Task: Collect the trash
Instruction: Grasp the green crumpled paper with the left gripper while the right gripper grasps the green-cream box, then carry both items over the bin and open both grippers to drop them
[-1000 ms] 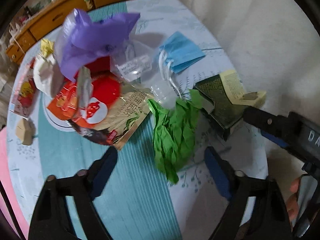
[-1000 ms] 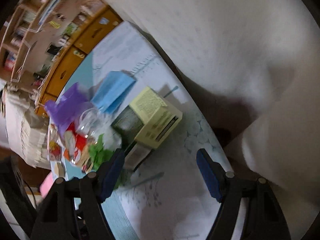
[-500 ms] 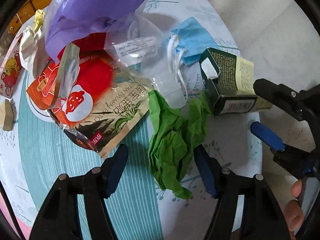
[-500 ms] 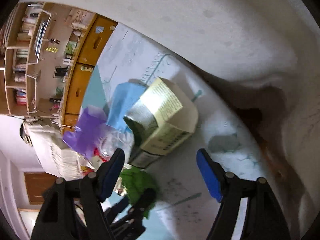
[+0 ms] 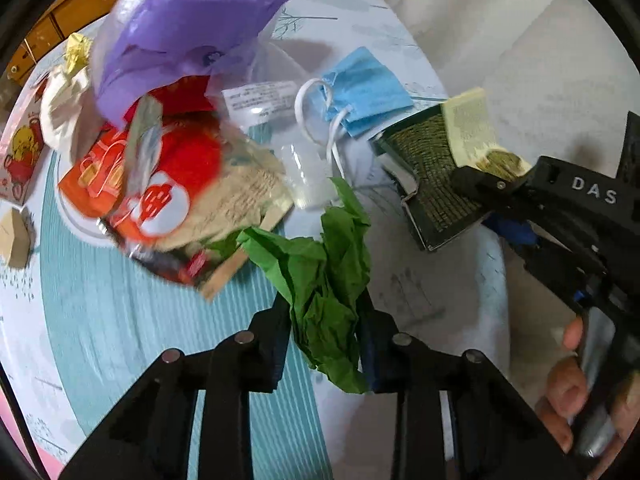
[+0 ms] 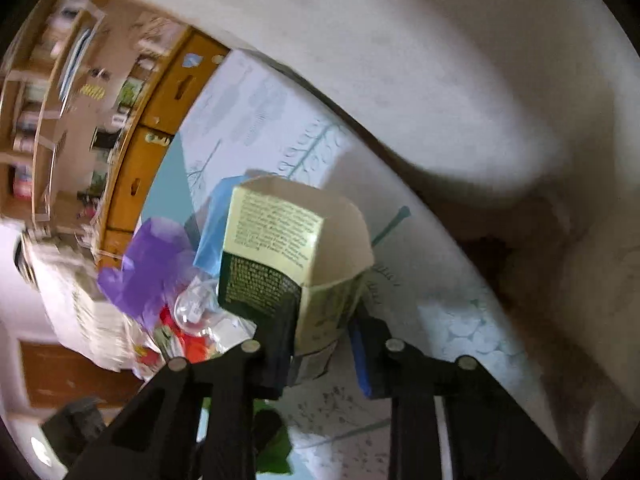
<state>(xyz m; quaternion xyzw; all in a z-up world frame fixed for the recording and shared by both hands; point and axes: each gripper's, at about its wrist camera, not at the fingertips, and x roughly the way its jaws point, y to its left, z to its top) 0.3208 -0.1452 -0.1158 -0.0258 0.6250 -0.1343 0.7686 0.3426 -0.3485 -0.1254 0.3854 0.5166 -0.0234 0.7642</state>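
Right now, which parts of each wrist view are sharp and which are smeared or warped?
Left wrist view: the crumpled green paper between the left gripper fingers is fairly sharp; the red and orange snack wrappers are motion-smeared. Right wrist view: the yellow-green cardboard carton is readable; the wooden shelves are streaked; fisheye bends edges in both views.

A heap of trash is lying on the counter (image 5: 120,320). In the left wrist view, crumpled paper (image 5: 324,280) is sitting nearest, between the fingers of the left claw (image 5: 324,344). Behind it to the left, a snack wrapper (image 5: 168,200) is lying on a plate (image 5: 76,220), with a plastic bag (image 5: 176,40) resting over its far end. A face mask (image 5: 368,92) is lying further back, right of the bag. A carton (image 5: 436,176) is sitting right of the paper, between the fingers of the right claw (image 6: 320,340). A wooden cabinet (image 6: 160,120) is standing beyond the counter's far edge.
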